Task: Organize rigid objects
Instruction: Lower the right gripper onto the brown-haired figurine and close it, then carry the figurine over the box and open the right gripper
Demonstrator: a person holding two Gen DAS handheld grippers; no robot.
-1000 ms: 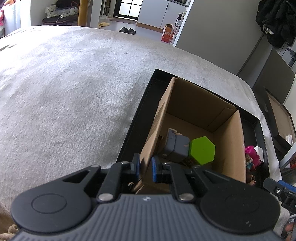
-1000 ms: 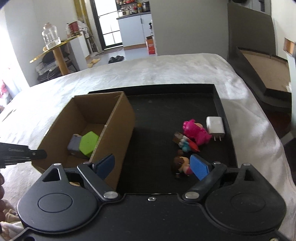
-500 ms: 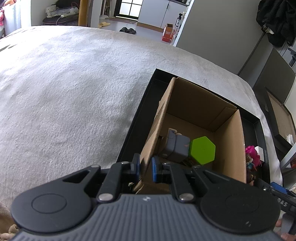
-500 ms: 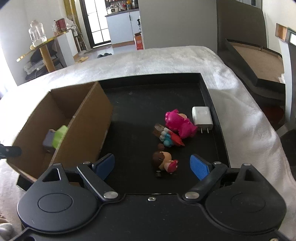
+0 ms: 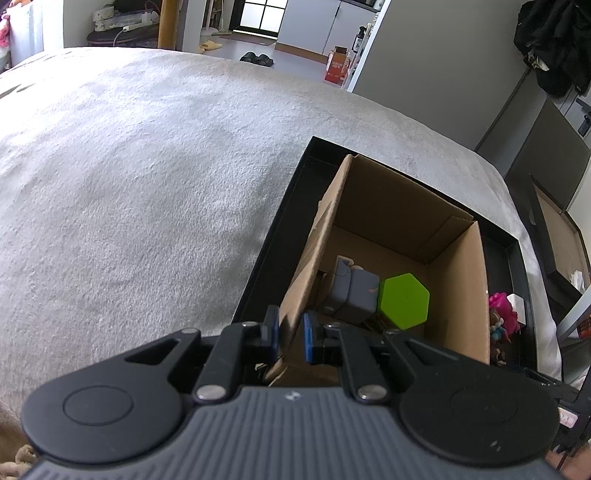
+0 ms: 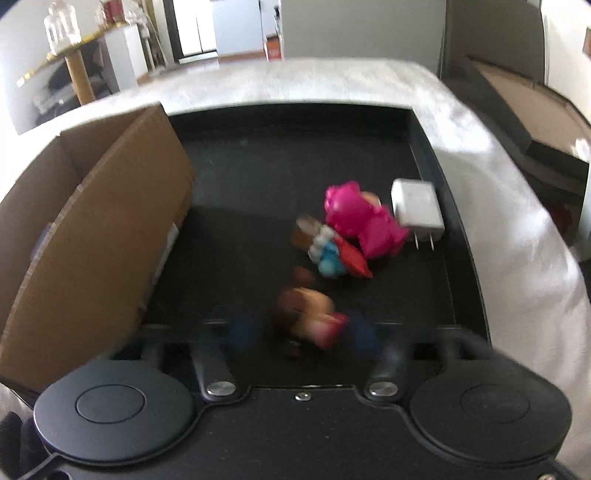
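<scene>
On black tray [image 6: 424, 122], left tool [image 5: 290, 338] clenching corrugated cardboard box [image 5: 314, 258] wall, right tool [image 6: 303, 332] closing round brown-haired doll [image 6: 306, 314].

A home: slippers [image 5: 257, 58] by kitchen cabinets [image 5: 306, 27].

The right claw [image 6: 301, 334] and the small doll [image 6: 308, 319] between its closing blue pads are smeared. The cardboard box [image 6: 92, 240] wall hides what's inside.
</scene>
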